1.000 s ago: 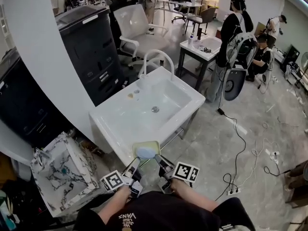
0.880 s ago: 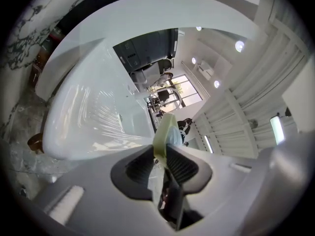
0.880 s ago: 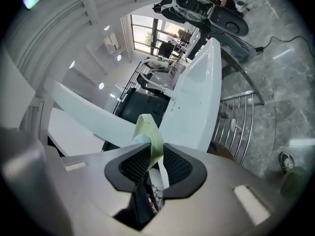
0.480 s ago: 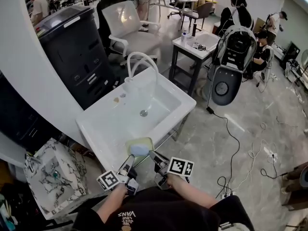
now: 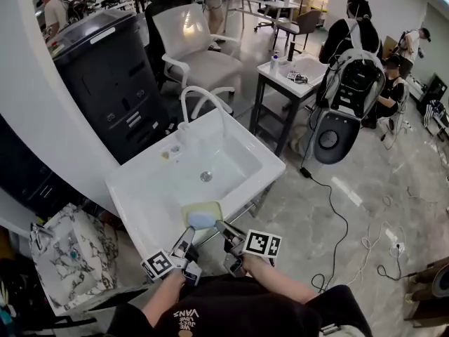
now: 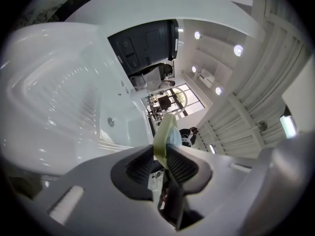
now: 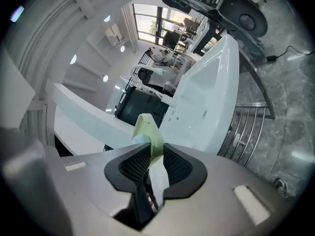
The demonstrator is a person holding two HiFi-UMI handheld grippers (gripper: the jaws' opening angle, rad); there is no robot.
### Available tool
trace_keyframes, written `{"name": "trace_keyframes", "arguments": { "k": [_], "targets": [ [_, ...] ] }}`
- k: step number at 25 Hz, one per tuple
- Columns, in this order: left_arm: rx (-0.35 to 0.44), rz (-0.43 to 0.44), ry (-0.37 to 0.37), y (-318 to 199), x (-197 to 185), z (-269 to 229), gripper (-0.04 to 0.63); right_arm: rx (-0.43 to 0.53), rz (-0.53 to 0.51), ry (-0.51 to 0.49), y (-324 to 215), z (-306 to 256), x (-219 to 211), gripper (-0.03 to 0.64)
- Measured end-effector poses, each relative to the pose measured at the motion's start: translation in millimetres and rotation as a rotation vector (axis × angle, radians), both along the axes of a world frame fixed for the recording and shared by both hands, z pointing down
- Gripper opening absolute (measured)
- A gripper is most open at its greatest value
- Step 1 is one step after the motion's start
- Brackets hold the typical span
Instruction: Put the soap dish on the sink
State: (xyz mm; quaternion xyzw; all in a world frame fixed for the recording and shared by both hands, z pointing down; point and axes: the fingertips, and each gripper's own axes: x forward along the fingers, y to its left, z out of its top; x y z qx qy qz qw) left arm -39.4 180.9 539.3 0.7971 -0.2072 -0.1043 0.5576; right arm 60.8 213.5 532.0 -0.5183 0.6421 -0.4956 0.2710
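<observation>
A pale green soap dish [image 5: 201, 215] with a light blue soap in it hangs over the near rim of the white sink [image 5: 140, 195]. My left gripper [image 5: 188, 235] is shut on its left edge and my right gripper [image 5: 222, 228] is shut on its right edge. In the left gripper view the dish's green rim [image 6: 165, 137] stands edge-on between the black pads, with the sink basin [image 6: 64, 102] spread out on the left. The right gripper view shows the same rim [image 7: 149, 136] pinched between the pads, the sink [image 7: 209, 102] running away ahead.
A curved white tap [image 5: 198, 100] stands at the sink's far side. A marbled white basin [image 5: 66, 255] sits on the floor at left, a dark cabinet [image 5: 112, 76] and a white chair [image 5: 193, 44] behind the sink. People and a white pod-like machine [image 5: 340, 111] are at right; cables cross the floor.
The sink has shifted left and nearer in the head view as I moved toward it. The soap dish, held by both grippers, now hangs over the sink's near rim.
</observation>
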Motion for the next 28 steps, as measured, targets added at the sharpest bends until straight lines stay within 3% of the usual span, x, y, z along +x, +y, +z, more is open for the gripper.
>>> {"name": "trace_keyframes", "arguments": {
  "k": [5, 12, 16, 23, 28],
  "targets": [
    [0.018, -0.036, 0.004, -13.4, -2.0, -2.1, 0.115, -0.008, -0.040, -0.009, -16.6, 2.5, -2.5, 0.077],
    [-0.015, -0.071, -0.018, -45.3, -18.5, 4.9, 0.115, -0.013, -0.061, -0.004, -52.1, 2.2, -15.0, 0.077],
    [0.001, -0.051, 0.021, -68.2, -23.3, -6.8, 0.115, -0.029, -0.053, -0.014, -73.0, -0.4, -25.4, 0.077],
    [-0.005, -0.033, -0.018, -103.6, -44.2, -6.2, 0.115, -0.028, -0.023, -0.020, -105.3, -6.2, -43.0, 0.077],
    [-0.006, -0.017, 0.036, -124.8, -53.2, -13.6, 0.115, -0.022, 0.003, -0.020, -125.6, -5.5, -57.1, 0.077]
  ]
}}
